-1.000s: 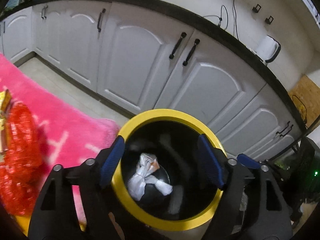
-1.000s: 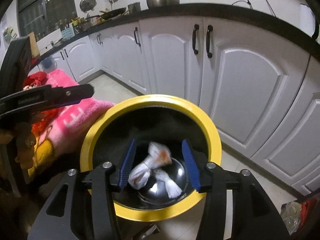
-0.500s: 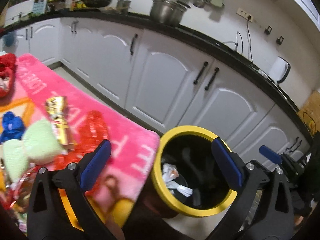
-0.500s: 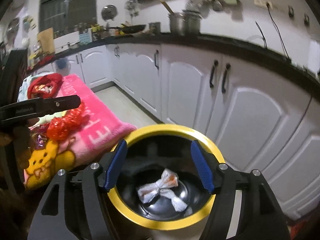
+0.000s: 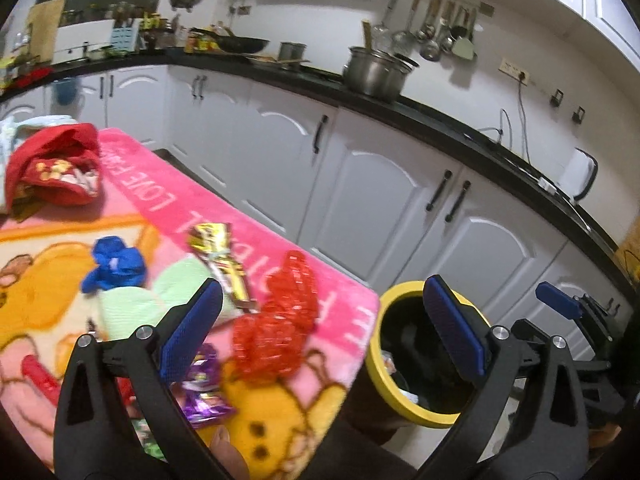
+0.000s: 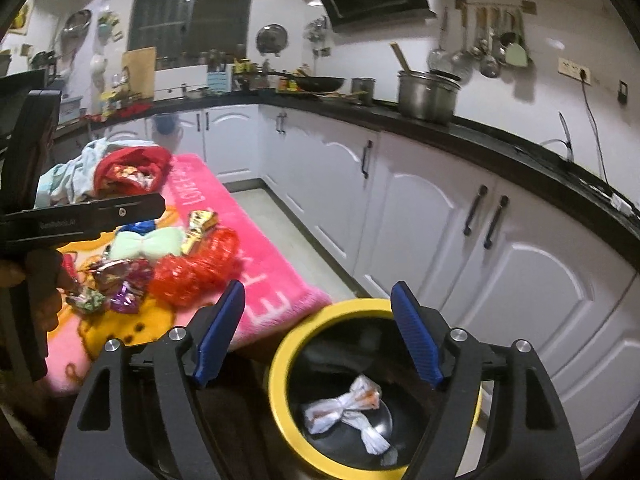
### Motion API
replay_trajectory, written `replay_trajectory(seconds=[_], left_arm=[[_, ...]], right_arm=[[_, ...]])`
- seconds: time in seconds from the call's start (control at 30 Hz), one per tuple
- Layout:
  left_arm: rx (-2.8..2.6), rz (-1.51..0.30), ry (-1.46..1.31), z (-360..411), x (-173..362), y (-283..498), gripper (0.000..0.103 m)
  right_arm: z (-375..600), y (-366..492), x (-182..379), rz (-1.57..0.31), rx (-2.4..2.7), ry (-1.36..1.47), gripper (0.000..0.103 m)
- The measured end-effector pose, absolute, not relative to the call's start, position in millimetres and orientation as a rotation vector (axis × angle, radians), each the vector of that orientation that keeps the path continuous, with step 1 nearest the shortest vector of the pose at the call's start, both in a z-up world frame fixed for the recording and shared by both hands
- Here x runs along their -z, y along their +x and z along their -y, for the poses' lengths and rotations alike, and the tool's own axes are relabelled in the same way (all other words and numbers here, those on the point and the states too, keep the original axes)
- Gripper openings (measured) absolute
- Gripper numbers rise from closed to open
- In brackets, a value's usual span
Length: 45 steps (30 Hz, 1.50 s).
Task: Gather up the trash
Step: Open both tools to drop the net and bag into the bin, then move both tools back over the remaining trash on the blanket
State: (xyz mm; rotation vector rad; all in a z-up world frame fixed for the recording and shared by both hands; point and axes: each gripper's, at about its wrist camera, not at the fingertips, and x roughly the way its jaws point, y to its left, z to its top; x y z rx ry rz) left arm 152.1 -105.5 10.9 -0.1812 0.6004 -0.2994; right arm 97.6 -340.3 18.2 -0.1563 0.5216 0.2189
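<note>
Both grippers are standing released with nothing between their blue pads. Filling the bottom of the left wrist view, the left gripper (image 5: 320, 328) is spread as wide as it goes, framing the edge of a pink cartoon blanket (image 5: 160, 208) at lower left and the bin (image 5: 416, 404) at lower centre-right. At the bottom of its own view, the right gripper (image 6: 316, 332) has just been opening its jaws and is hanging above the bin's mouth with nothing between its pads.

The bin is showing as a black, round container with a bright yellow rim, sitting just beside the blanket's end. Inside it, a white crumpled wrapper (image 6: 344, 408), pinched in the middle like a bow and marked with a little orange, is lying on the shiny dark bottom at lower centre of the right view.

Trash is lying scattered on the blanket: a red netted bag (image 5: 276, 324) at centre, a gold and red snack wrapper (image 5: 222, 260) just above it, a crumpled blue piece (image 5: 114, 268) at centre-left, a pale green bow-shaped piece (image 6: 146, 244), and purple shiny wrappers (image 5: 204, 392) partly behind the left finger. A red cloth bundle (image 5: 56, 168) is sitting at the upper left.
</note>
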Motion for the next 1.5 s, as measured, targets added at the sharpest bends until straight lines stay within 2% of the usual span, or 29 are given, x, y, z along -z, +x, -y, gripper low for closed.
replay_trajectory(seconds=[0.67, 1.07, 1.37, 1.5], left_arm=[[0.082, -0.582, -0.287, -9, -9, 139, 0.092], [-0.011, -0.655, -0.388, -70, 16, 138, 0.091], [0.044, -0.814, -0.429, -75, 52, 153, 0.056], [0.068, -0.874, -0.430, -69, 65, 163, 0.047]], right_arm=[[260, 137, -22, -0.557, -0.357, -0.148, 0.074], [233, 171, -4, -0.616, -0.361, -0.122, 0.074], [224, 198, 19, -0.672, -0.331, -0.123, 0.074], [222, 211, 33, -0.719, -0.320, -0.098, 0.074]])
